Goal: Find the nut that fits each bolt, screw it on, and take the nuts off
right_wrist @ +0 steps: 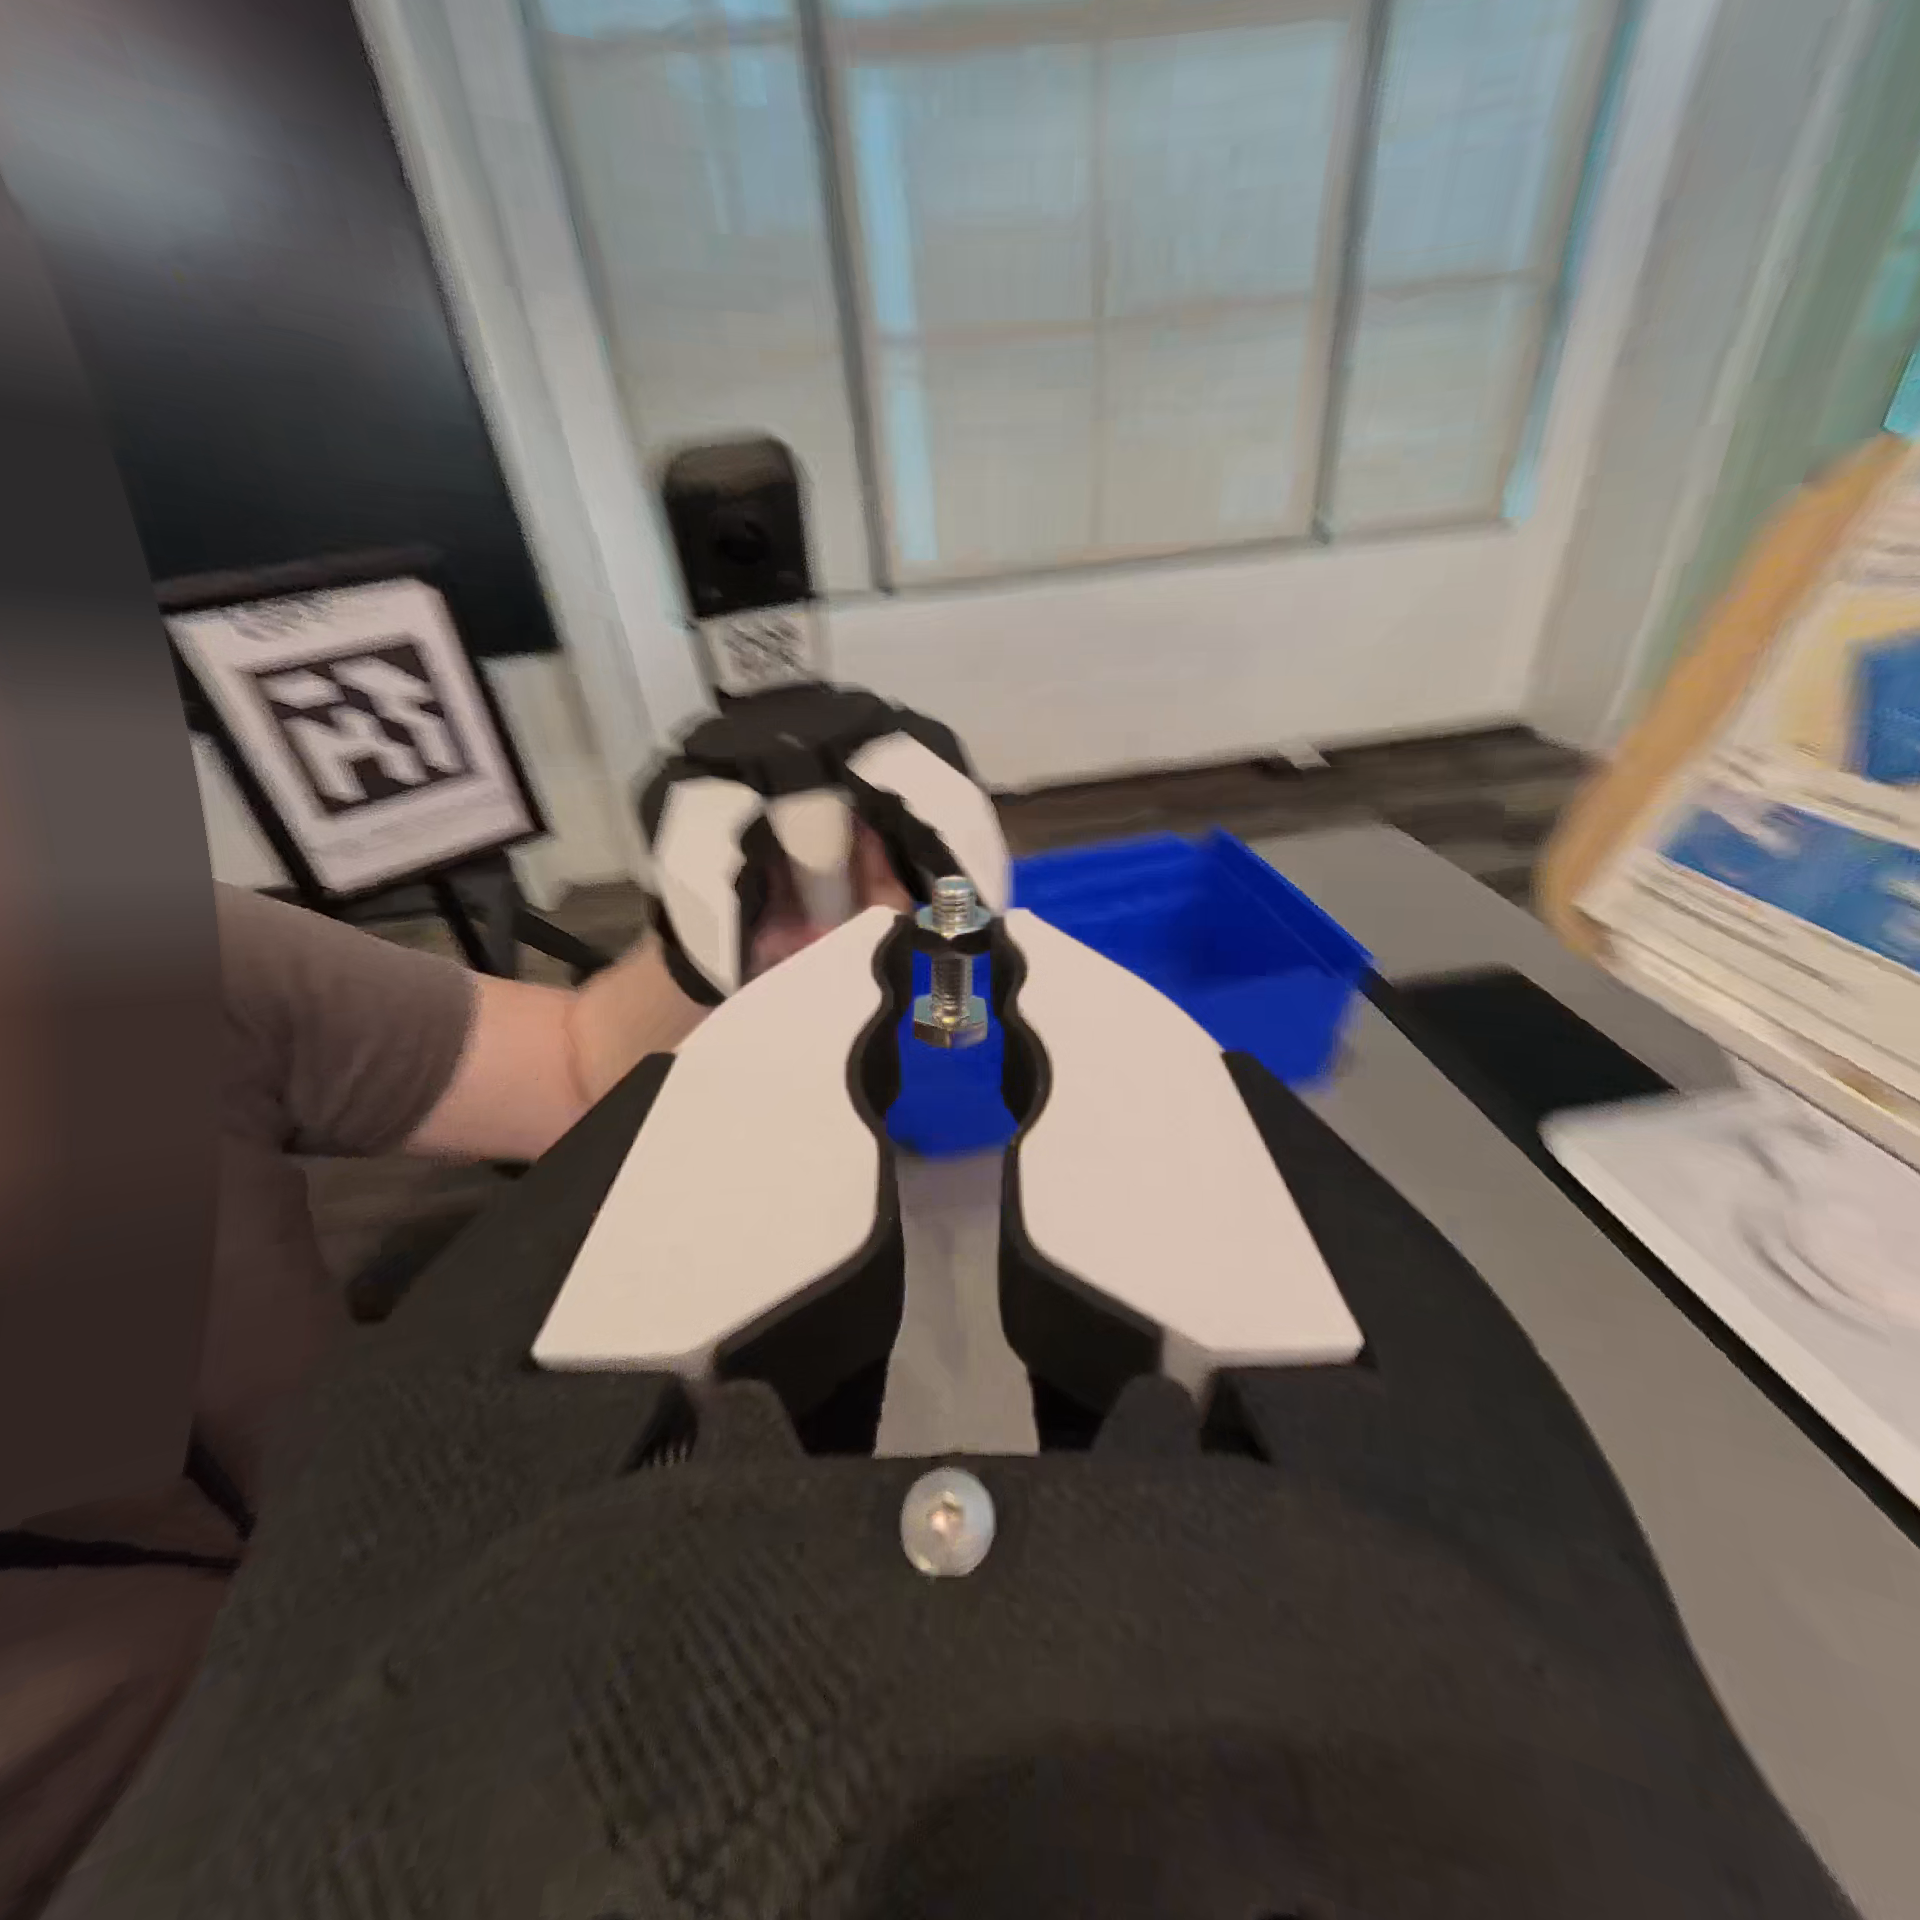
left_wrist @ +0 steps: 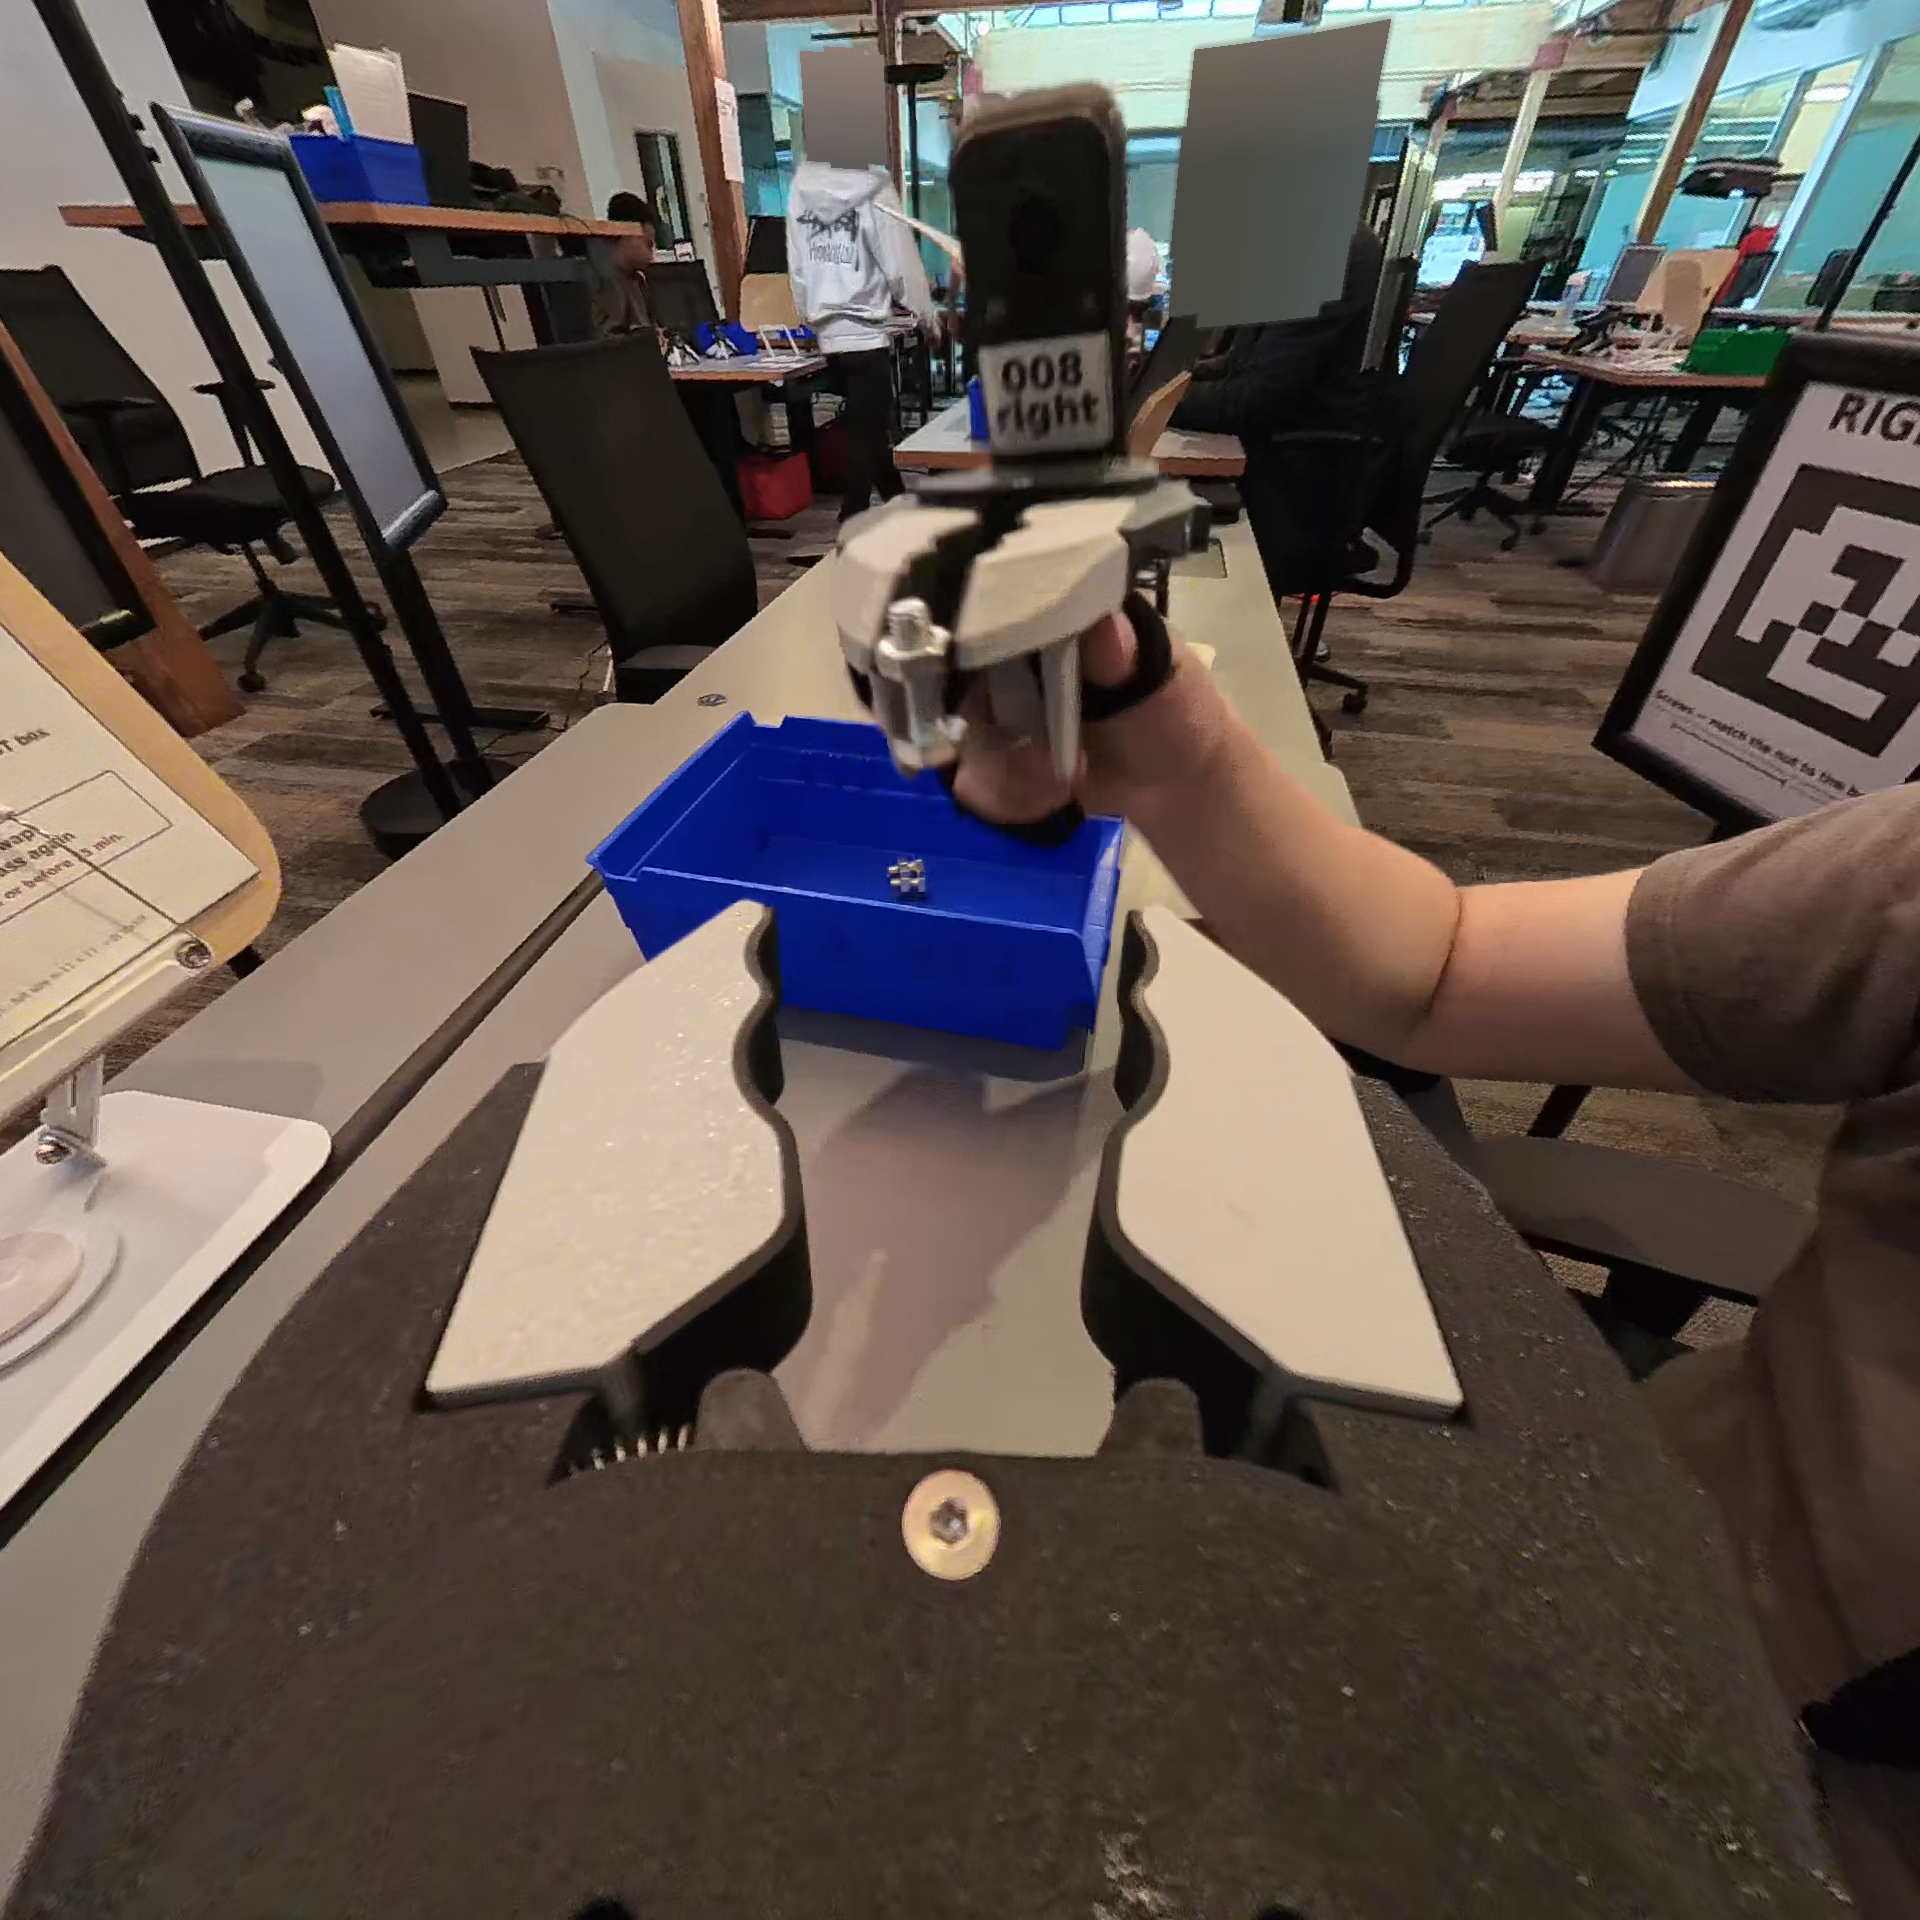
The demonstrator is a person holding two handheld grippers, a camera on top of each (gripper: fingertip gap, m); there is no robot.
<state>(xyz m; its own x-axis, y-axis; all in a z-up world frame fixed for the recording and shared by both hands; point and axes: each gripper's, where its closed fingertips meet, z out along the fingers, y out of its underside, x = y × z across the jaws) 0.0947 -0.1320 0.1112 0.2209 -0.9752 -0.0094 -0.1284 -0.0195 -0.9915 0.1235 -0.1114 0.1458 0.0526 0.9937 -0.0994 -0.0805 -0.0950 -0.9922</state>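
Grey pads nearest me: my left gripper [left_wrist: 940, 1023] stands with its fingers spread wide and nothing between them, low over the table [left_wrist: 436, 935]. Beyond its tips sits the blue bin [left_wrist: 852, 940], a small cluster of loose silver nuts [left_wrist: 908, 876] on its floor. Above the bin's far edge my right gripper [right_wrist: 951, 940] is clamped at its tips on a nut threaded onto the bolt [right_wrist: 948, 961]. The bolt stands upright, head down, in the right wrist view, its threaded end poking above the nut. Judgement: this pair is matched and at least partly screwed on. Removal of that nut is not yet done, and the hardware in the bin still awaits sorting. Farther off: chairs, desks, a marker board [left_wrist: 1808, 592].
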